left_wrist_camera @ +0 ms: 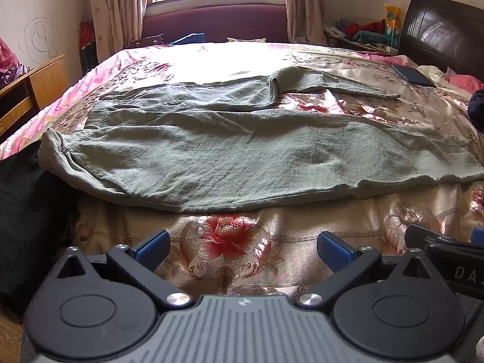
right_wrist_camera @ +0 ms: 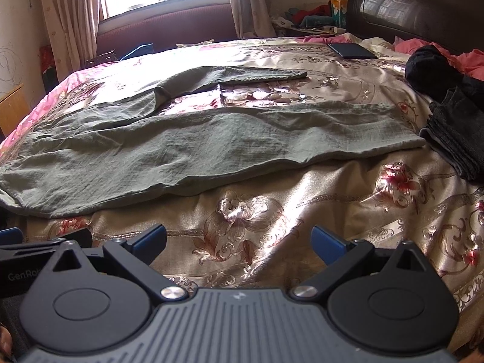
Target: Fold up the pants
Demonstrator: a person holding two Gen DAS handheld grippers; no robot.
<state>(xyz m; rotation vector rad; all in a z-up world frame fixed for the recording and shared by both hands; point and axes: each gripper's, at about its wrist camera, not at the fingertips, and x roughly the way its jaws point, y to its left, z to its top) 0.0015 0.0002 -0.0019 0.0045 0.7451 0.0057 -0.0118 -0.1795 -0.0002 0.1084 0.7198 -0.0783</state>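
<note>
One pair of green pants [left_wrist_camera: 242, 148] lies mid-frame, its waist end cut off left in the right view. Both left gripper [left_wrist_camera: 243, 249] and right gripper [right_wrist_camera: 239, 242] gape, empty.

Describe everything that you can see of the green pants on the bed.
The green pants are of thin, crinkled cloth. They lie spread flat across the floral bedspread, waistband to the left, both legs running right and splayed apart, the far one narrower. One hem lies close to a dark folded garment. No gripper touches them.
</note>
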